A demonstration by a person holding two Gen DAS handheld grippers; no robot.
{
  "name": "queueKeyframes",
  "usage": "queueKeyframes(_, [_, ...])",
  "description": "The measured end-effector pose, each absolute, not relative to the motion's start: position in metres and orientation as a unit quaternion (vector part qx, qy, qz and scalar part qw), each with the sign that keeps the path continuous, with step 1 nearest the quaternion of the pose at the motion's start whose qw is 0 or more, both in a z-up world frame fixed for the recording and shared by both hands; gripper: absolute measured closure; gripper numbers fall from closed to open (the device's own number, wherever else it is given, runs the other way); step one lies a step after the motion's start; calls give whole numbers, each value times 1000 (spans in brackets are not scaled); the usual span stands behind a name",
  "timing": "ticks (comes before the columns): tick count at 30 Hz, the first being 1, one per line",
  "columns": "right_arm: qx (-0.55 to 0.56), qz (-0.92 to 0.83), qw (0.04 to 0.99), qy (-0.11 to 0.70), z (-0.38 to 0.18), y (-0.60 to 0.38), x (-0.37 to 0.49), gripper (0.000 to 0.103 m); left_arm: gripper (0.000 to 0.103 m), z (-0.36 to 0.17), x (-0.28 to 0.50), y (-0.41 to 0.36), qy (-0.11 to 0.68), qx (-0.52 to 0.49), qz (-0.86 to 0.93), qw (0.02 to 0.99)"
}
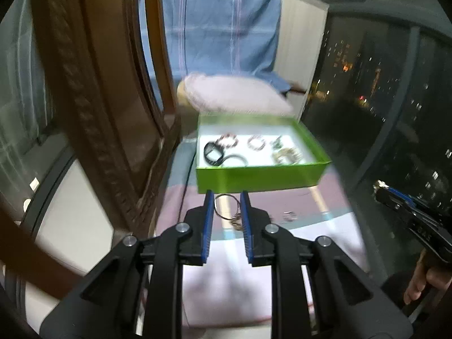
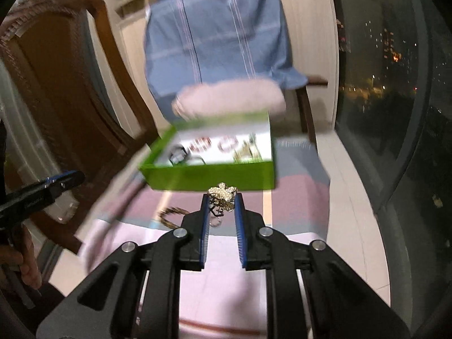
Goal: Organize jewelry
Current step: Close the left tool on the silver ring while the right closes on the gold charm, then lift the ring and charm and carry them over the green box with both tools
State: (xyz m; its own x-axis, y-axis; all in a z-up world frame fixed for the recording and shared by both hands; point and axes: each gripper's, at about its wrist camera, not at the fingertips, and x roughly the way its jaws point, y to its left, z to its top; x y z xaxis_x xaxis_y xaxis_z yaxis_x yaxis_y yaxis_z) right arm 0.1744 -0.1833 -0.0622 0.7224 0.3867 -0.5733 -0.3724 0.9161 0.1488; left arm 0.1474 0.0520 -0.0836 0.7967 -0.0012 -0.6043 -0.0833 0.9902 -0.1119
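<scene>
On the cloth-covered surface before the window, listed left to right.

Wooden chair (image 1: 93,107): carved frame, left edge; not part of the job.

Left gripper (image 1: 226,203): fingers drawn close but not touching, a narrow gap between the blue pads. Whether the thin wire hoop (image 1: 226,207) seen in that gap is pinched or merely lies on the cloth behind cannot be told; blur hides contact.

Green box (image 1: 282,176): open, white inside, just beyond both grippers. It holds a black band (image 1: 213,152), beaded bracelets (image 1: 227,141) and a pale cluster at its right end.

Small ring (image 1: 289,215): loose on the cloth, right of the hoop, near the box front.

Right gripper (image 2: 221,202): fingers closed on a pearl-studded flower ornament (image 2: 223,193), held at the tips short of the box's front wall.

Step in hand, as judged: carrying the ornament to the box. Next move calls for clearing the front wall, reaching a free patch of white floor, then letting go.

Writing: faint embossed letters on each gripper body, illegible.
</scene>
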Motion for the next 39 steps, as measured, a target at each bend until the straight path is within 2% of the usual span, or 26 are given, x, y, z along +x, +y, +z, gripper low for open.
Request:
queueKeyframes(10, [4,230,943,242,8,-187,93,86,84,-35,62,19,278,-55,12,959])
queueKeyframes(39, [-7,237,940,244,14,-184,61,86,84,-26,39,15,274,-59,1,960])
